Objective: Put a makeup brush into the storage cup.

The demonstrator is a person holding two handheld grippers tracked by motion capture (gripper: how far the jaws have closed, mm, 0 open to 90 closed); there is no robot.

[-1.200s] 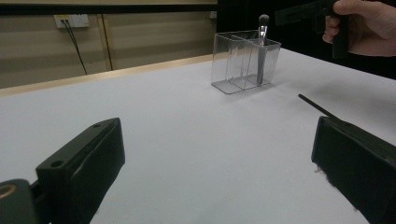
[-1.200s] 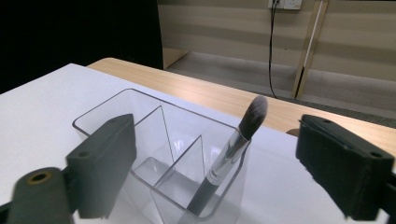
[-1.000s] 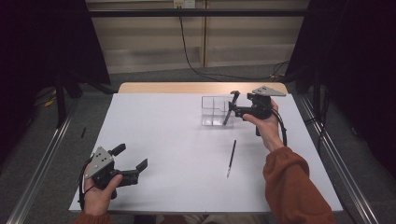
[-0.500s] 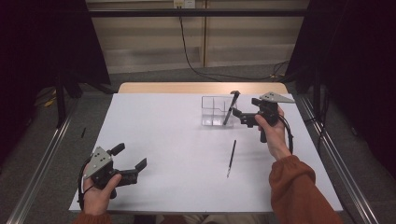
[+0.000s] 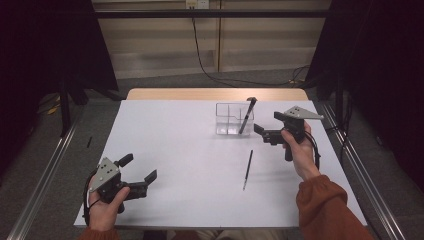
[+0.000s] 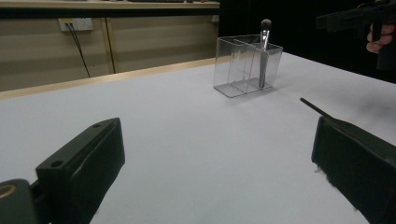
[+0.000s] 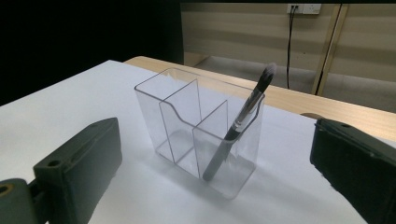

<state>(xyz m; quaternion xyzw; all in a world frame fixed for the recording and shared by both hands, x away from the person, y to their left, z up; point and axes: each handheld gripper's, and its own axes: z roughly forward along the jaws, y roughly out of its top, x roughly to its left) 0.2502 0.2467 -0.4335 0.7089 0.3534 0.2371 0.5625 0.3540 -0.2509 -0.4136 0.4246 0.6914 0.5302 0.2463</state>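
A clear divided organizer stands at the far middle of the white table. A dark makeup brush leans in its right compartment, bristles up. A second thin dark brush lies flat on the table, nearer me. My right gripper hovers just right of the organizer, open with nothing between its jaws. In the right gripper view the organizer and its brush stand right ahead of the open jaws. My left gripper rests open at the near left; from there the organizer is far off.
The white table has a wooden strip along its far edge. Metal rails run along the floor on both sides. A black cable hangs down the back wall.
The brush now leans in the organizer, free of my right gripper. That gripper has drawn back to the right and toward me. My left gripper stays put.
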